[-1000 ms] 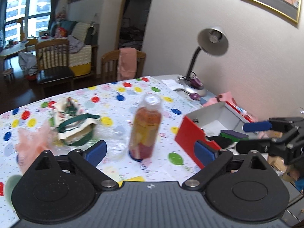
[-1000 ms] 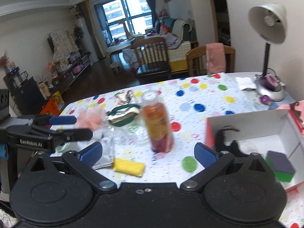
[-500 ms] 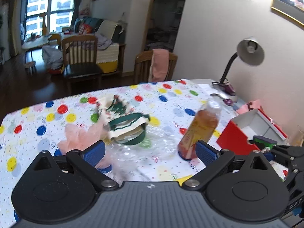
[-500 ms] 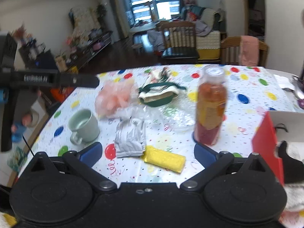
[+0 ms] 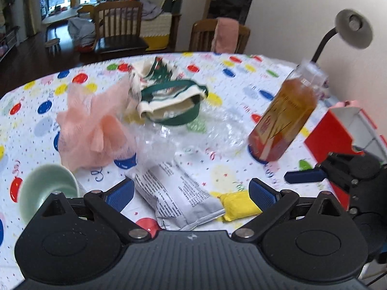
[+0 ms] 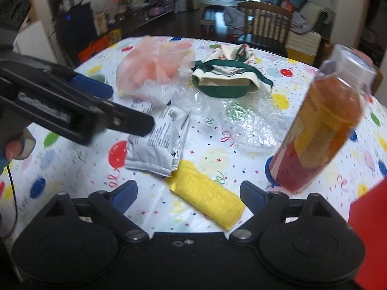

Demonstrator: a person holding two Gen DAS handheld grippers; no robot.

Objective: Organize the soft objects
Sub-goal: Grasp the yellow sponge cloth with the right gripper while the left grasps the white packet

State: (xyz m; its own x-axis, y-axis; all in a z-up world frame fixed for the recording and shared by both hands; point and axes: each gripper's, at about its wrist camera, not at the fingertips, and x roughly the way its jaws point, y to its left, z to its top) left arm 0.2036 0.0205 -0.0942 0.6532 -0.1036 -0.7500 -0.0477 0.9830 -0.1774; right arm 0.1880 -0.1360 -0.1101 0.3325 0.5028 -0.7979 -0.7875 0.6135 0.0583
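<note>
Both my tools are spread wide and hold nothing: my left tool [image 5: 191,191] hangs over a crinkled grey foil pouch [image 5: 176,195] with fine print, and my right tool [image 6: 188,195] over a yellow sponge [image 6: 208,197], a pebbled oblong lying just beside that pouch. Farther back on the table [image 5: 29,96], under its glossy dotted cloth, sit a frilly pink mesh puff [image 5: 94,130], a cream fabric pouch with green trim [image 5: 169,101] and a crumpled sheet of clear bubble wrap [image 6: 244,118]. A tall plastic bottle [image 6: 321,135] of amber liquid stands to the right, near a red-sided box [image 5: 336,133].
</note>
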